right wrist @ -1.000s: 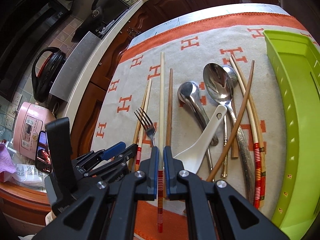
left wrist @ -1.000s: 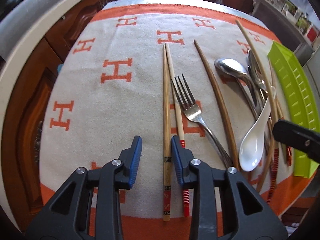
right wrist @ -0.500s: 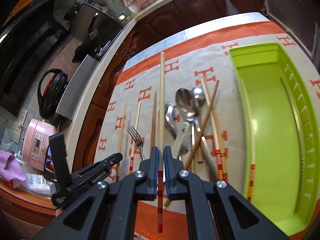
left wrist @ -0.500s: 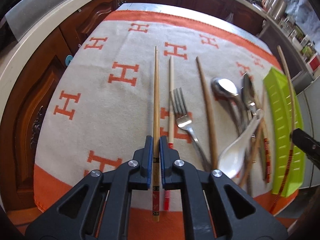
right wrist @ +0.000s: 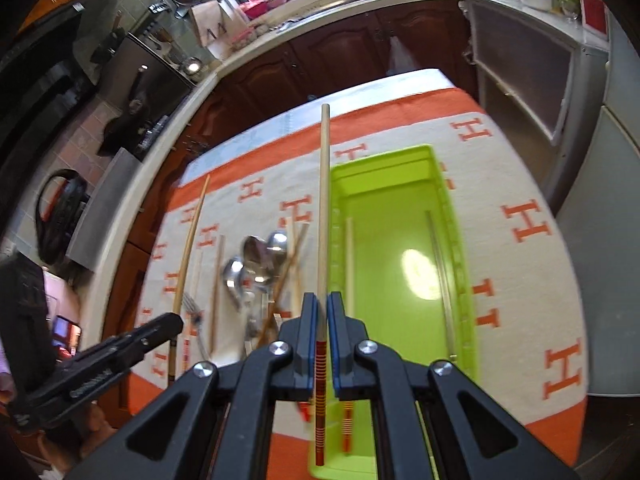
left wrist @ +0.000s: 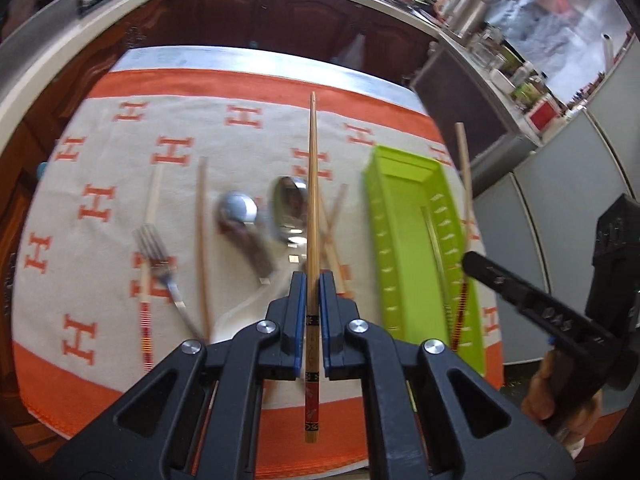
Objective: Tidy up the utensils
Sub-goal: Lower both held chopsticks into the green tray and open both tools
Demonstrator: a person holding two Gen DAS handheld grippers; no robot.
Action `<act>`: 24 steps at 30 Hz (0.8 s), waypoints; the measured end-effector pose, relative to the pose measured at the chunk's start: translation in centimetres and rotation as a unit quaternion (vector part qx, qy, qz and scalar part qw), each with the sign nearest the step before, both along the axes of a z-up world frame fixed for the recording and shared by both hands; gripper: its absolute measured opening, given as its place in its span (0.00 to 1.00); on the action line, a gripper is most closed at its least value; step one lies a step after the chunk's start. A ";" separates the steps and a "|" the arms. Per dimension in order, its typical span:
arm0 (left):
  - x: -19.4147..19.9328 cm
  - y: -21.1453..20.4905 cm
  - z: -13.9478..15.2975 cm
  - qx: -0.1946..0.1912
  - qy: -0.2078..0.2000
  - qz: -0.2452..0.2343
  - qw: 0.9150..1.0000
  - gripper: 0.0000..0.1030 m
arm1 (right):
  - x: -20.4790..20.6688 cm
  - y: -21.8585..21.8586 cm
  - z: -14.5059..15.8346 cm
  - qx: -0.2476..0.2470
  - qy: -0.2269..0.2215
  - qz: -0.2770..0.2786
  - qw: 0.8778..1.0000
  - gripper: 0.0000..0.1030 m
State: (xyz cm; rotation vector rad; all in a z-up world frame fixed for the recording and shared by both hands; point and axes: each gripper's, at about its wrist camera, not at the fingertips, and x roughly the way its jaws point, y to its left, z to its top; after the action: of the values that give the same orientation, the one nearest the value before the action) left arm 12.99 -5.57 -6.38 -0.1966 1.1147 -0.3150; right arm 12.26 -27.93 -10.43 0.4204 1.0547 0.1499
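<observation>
**Two chopsticks held, tray to the right**

The cloth (left wrist: 248, 152) covers the table, and the green tray (right wrist: 460, 240) lies on its right part, long axis running away from the cameras. Already in the tray are one pale chopstick along its left side and a thin metal rod along its right.

Left of the tray, loose on the cloth, lie the spoons (left wrist: 288, 208), a fork (left wrist: 154, 248) and several more chopsticks, most of them roughly parallel to the tray.

The right gripper (right wrist: 323, 322) is clamped on a striped chopstick (right wrist: 323, 208), which points forward, nearly parallel to the tray's long axis. In the right wrist view it hangs about over the tray's left wall, so this hand is the nearer one, and a small shift to the right should bring it over the floor.

The left gripper (left wrist: 313, 308) is clamped on a bamboo chopstick (left wrist: 313, 184) that also points forward, over the spoons. The tray lies to its right, well apart, with the right gripper between. Its stick is already aligned lengthwise, so the carry looks like a plain sideways one.
</observation>
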 end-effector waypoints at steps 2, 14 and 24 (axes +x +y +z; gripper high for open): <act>0.2 -2.2 0.0 -0.005 0.006 -0.014 1.000 0.04 | 0.1 -0.4 -0.6 -0.026 0.011 0.001 1.000 0.05; 2.2 -10.1 -3.7 -0.046 0.075 -0.044 0.995 0.04 | 0.1 -3.6 -3.4 -0.059 0.059 -0.021 0.996 0.06; 1.1 -13.2 -6.1 -0.009 0.082 -0.067 0.994 0.05 | -1.3 -6.4 -0.6 -0.011 0.024 -0.096 0.995 0.13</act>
State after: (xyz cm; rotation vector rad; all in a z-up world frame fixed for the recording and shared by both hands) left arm 14.07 -18.80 -12.49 -0.1650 1.2903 -0.4346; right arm 11.01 -34.37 -10.99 0.5050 1.0564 -0.0440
